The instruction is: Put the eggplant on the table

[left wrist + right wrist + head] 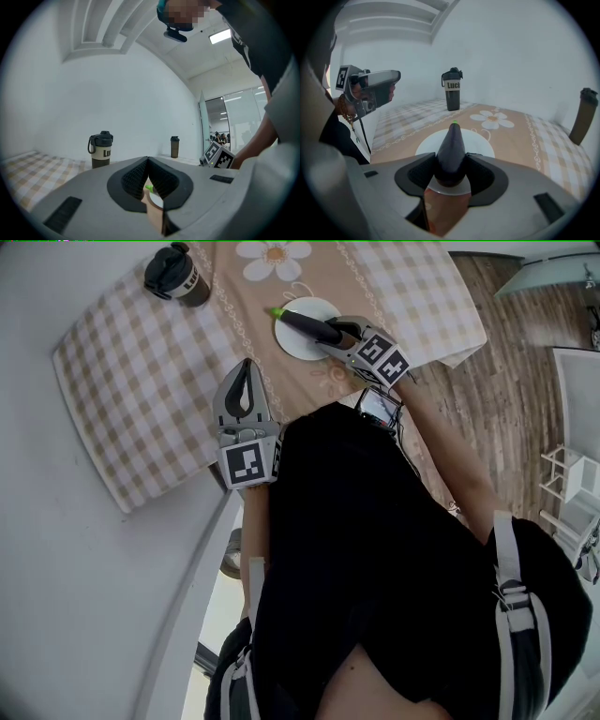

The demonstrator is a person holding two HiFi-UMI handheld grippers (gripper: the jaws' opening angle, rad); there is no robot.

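— Where is the eggplant [452, 140] held?
— It is clamped in the right hand-held gripper [451, 161], over the white plate [426, 143] by the counter's [131, 399] near edge. The left hand-held gripper [148, 161] is seen closed and empty.

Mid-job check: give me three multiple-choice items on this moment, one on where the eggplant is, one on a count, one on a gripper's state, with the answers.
1. Where is the eggplant?
A. Over the white plate
B. On the wooden floor
C. Inside a basket

2. How many dark bottles show in the right gripper view?
A. One
B. Two
C. Four

3. How do the left gripper's fingers stand?
A. Together, with nothing between them
B. Clamped on the eggplant
C. Spread wide

Answers:
1 A: the right gripper grips it, with the plate's white showing beneath and around it.
2 B: one stands beyond the plate and one at the right edge.
3 A: in the left gripper view the tips meet and hold nothing.
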